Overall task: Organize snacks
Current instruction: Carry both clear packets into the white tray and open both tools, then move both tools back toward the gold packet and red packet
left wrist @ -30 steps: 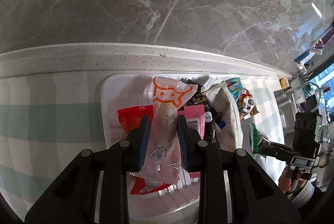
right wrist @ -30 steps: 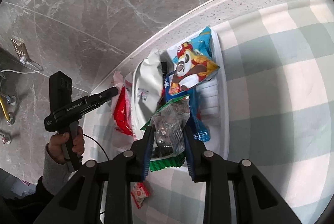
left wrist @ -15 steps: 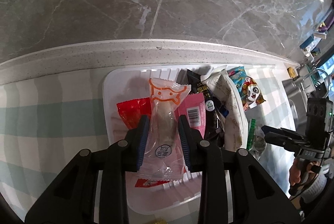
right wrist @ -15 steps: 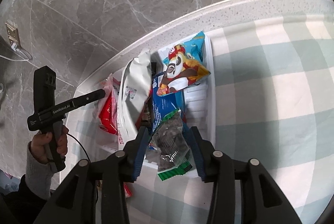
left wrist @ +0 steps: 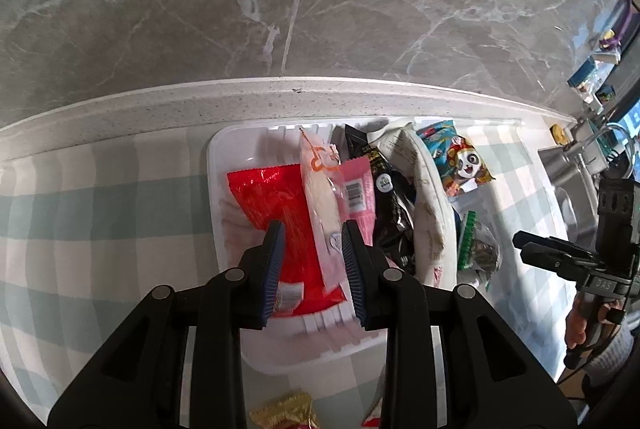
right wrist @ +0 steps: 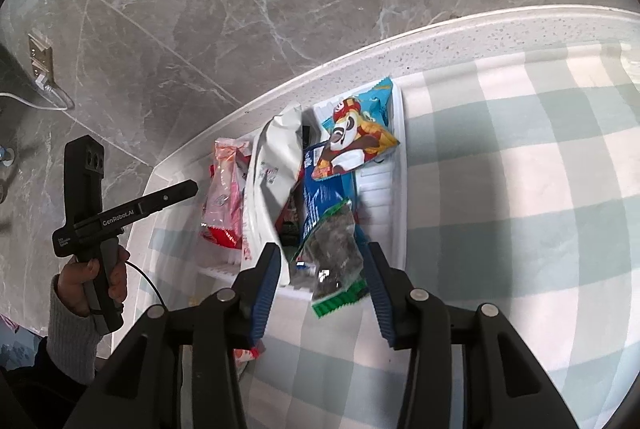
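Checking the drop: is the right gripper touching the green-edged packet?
Apart. The right wrist view shows the right gripper open, gaps on both sides of the green-edged packet.

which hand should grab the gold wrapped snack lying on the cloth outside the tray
Left, probably. The gold wrapped snack lies on the cloth just below the left gripper, whose jaws stand open over the tray. The right wrist view does not show it.

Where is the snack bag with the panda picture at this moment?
The panda bag lies at the far right end of the white tray in the right wrist view, on the blue packet, beside the white bag.
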Demonstrator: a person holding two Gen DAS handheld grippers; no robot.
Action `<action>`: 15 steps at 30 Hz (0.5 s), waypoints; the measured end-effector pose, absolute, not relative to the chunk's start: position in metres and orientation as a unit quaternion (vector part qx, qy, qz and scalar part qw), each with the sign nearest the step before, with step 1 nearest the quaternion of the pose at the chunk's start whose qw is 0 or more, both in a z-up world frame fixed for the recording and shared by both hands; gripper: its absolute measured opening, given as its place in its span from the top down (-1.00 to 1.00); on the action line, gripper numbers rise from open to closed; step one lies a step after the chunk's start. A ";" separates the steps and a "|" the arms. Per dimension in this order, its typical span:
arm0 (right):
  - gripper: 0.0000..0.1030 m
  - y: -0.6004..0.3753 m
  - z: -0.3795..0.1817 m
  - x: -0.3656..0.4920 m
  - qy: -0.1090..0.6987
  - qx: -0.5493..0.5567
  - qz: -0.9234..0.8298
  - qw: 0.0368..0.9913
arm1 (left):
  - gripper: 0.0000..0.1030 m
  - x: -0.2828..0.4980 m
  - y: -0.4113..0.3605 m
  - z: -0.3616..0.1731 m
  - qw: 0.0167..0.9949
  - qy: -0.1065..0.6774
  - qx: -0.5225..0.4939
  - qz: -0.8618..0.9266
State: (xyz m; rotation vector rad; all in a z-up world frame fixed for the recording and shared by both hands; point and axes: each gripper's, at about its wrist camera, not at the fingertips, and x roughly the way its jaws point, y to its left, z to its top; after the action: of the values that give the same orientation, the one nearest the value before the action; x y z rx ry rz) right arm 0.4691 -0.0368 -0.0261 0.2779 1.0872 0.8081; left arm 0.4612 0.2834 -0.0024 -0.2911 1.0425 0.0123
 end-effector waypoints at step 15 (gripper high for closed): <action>0.05 -0.057 -0.010 0.408 0.482 0.108 0.381 0.782 | 0.46 0.393 0.225 0.033 0.878 0.473 -0.077 0.018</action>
State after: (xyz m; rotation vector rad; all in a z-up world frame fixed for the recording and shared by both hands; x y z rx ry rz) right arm 0.4077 -0.0572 -0.0101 0.2341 1.0399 0.8231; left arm 0.3935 0.2252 0.0326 -0.1616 0.9856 0.0371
